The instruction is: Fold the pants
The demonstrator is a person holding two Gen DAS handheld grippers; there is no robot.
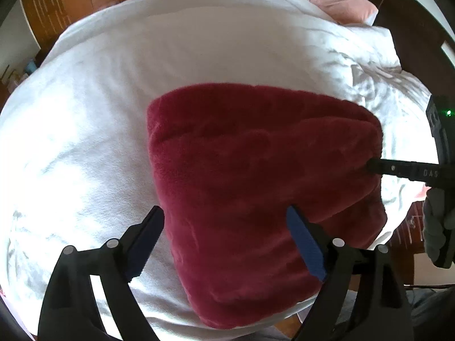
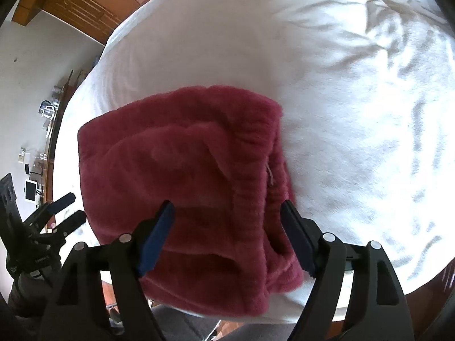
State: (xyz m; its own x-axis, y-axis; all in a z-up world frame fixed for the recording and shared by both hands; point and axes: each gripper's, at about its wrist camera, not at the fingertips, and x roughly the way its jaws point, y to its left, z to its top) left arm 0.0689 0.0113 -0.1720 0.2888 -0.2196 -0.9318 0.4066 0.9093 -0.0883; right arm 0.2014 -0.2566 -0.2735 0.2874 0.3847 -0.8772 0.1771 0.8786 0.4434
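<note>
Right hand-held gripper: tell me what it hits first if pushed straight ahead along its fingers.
Most likely the red pants, folded on the white bedcover. The right hand-held gripper is open and aimed at them; how far off they lie is unclear.

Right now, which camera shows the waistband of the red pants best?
The right wrist view: the ribbed waistband of the folded pants faces it, close up. The left wrist view shows only smooth folded fabric; the waistband cannot be made out there.

Red fleece pants lying folded in thick bundle on white bed. Right tool hovering over near edge, jaws gaping wide. Left tool showing at left, jaws parted.
</note>
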